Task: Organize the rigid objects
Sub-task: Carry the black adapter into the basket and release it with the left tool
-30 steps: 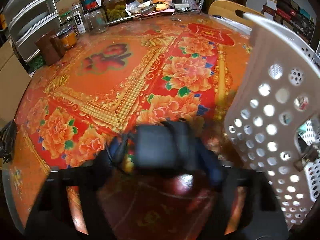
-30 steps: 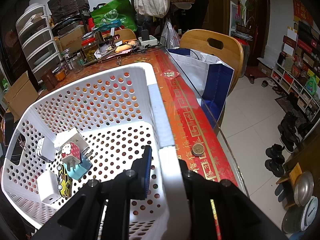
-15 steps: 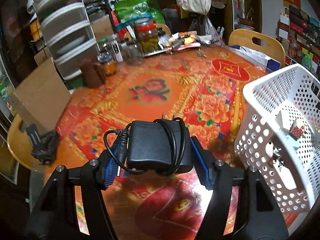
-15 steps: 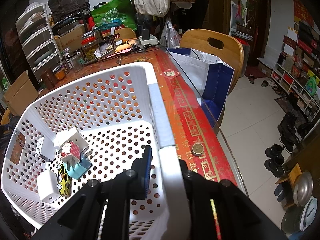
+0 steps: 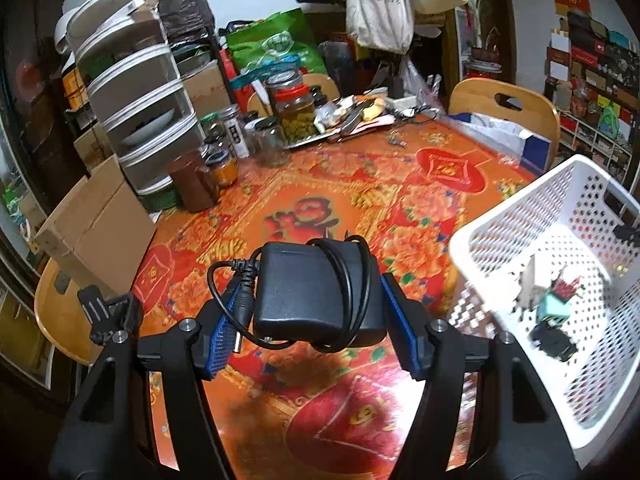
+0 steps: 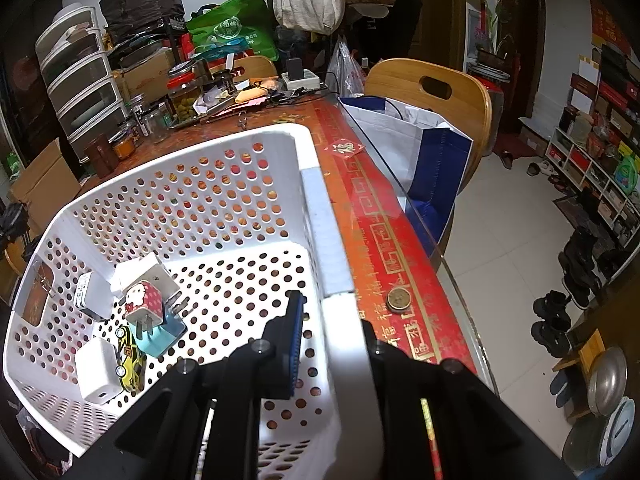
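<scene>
Above the floral table: left gripper grasping black power adapter, cord wrapped; right gripper clamped on white basket rim.

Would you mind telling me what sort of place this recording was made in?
Most likely a lived-in home dining room: a table under a red floral cloth, wooden chairs, food jars and shoes on the tiled floor.
</scene>
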`<state>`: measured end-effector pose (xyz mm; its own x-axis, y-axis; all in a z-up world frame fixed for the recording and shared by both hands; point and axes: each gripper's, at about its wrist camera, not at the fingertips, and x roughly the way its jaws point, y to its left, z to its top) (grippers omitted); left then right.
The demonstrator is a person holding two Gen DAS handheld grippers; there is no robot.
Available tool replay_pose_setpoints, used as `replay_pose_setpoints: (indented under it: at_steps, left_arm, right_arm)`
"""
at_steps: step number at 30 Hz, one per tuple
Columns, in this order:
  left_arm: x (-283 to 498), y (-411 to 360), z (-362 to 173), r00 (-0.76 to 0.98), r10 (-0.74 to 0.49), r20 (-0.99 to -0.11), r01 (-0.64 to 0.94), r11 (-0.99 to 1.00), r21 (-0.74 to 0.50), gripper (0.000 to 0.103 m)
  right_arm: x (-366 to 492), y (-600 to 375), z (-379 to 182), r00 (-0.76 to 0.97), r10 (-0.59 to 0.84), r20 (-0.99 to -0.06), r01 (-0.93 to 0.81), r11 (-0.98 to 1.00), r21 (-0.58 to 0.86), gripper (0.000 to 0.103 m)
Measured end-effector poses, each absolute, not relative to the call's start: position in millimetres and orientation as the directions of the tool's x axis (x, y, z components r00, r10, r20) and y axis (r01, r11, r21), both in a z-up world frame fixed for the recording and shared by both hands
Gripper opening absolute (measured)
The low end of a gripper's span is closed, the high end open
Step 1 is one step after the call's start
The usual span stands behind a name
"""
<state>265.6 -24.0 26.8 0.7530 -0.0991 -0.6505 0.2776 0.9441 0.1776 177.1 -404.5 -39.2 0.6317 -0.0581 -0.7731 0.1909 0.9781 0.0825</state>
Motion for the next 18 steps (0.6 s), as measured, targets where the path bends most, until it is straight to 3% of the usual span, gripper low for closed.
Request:
replay_pose_setpoints:
  at_steps: [10, 18]
  left_arm:
    - [255.7, -93.7, 61.8, 0.703, -0.219, -0.677, 0.433, 0.886, 0.164, 0.063]
    - [224.4, -179.1, 33.6, 0.571, -0.249, -0.783, 0.636, 0.736, 0.23, 0.063]
  right_arm:
    - [177.1, -404.8, -39.9, 0.637, -0.047, -0.769, 0.183, 0.979, 0.091, 0.013]
    - [177.8, -404.4, -39.3, 0.637, -0.046, -0.769, 0.183, 0.979, 0.093, 0.013]
